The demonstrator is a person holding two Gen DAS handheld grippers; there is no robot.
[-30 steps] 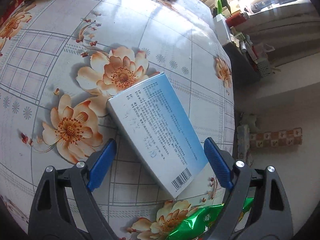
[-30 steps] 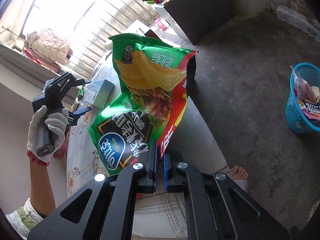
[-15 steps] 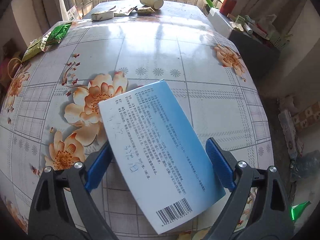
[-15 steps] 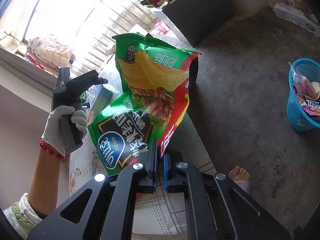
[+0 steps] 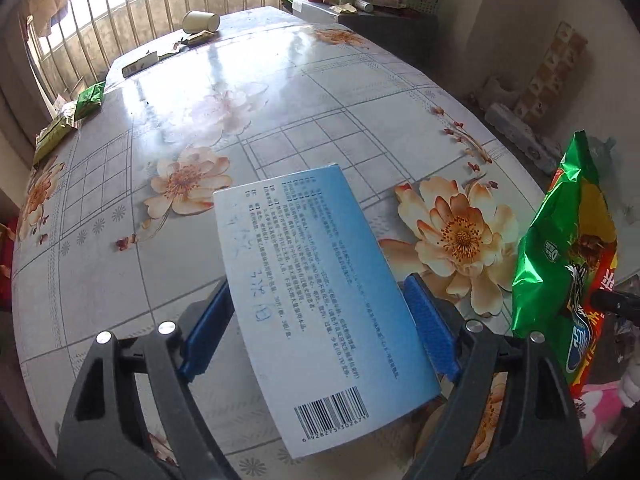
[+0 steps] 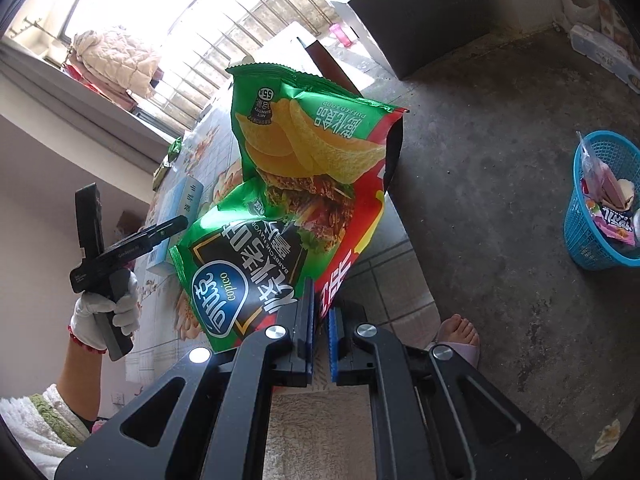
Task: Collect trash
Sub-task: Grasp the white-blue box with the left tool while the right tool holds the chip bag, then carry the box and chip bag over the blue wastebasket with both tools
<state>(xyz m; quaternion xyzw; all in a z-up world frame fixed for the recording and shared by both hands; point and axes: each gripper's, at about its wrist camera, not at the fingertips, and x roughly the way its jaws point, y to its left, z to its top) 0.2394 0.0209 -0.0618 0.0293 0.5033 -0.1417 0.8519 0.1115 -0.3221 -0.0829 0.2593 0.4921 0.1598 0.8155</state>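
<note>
The blue-and-white box (image 5: 320, 300) lies near the table's (image 5: 280, 92) near edge, between the left gripper's (image 5: 316, 324) blue pads; its jaws have just been closing onto the box. The right gripper (image 6: 320, 336) pinches the green chip bag (image 6: 296, 200) beyond the table's edge, with the blue basket (image 6: 588, 224) on the floor.

The green chip bag (image 6: 288, 208) reads "copico" in its blue oval, "BARBECUE FLAVOR" beside it, "PUFFED FOOD" near its far edge, and "55" on a dark badge. The blue-and-white box (image 5: 320, 304) bears a barcode numbered 6928275302671; its small print is unreadable.
</note>
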